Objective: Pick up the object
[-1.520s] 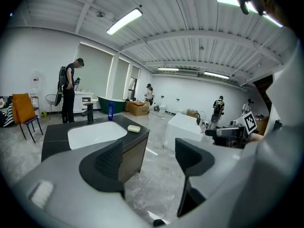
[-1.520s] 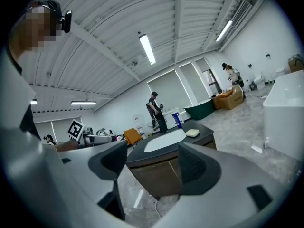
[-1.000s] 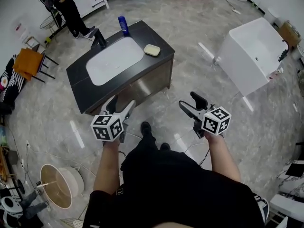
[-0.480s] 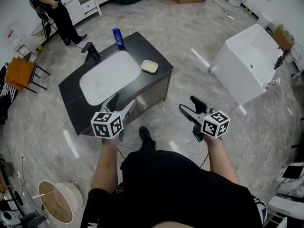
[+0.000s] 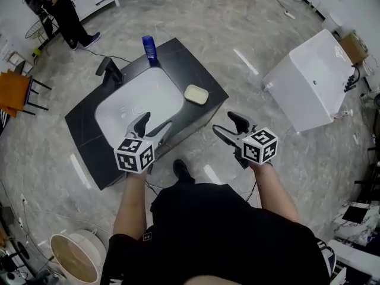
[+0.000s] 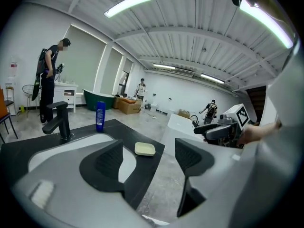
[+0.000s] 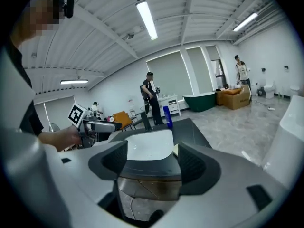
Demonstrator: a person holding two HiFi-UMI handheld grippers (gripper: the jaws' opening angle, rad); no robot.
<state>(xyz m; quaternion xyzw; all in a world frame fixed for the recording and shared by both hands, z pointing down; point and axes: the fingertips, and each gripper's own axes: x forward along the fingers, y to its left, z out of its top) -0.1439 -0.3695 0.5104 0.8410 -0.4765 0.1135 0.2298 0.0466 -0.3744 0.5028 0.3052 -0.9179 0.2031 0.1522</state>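
A pale yellow soap bar (image 5: 196, 94) lies on the black vanity counter (image 5: 193, 61), to the right of the white sink basin (image 5: 136, 107). A blue bottle (image 5: 149, 47) and a black faucet (image 5: 110, 71) stand at the counter's far side. My left gripper (image 5: 155, 122) is open, its jaws over the basin's near edge. My right gripper (image 5: 224, 122) is open beside the counter's near right corner, nothing between its fingers. In the left gripper view the soap bar (image 6: 145, 149) shows between the open jaws, ahead of the left gripper (image 6: 149, 158). The right gripper (image 7: 152, 163) faces the basin (image 7: 149, 144).
A large white tub-like unit (image 5: 314, 76) stands on the floor at the right. A person (image 5: 56, 8) stands at the far left by a white cabinet. An orange chair (image 5: 12, 91) is at the left edge, a round basket (image 5: 74, 257) at the lower left.
The view has closed in on the counter. Both grippers have moved forward; the left one now reaches over the basin's near edge, the right one sits near the counter's corner. Both stay open.
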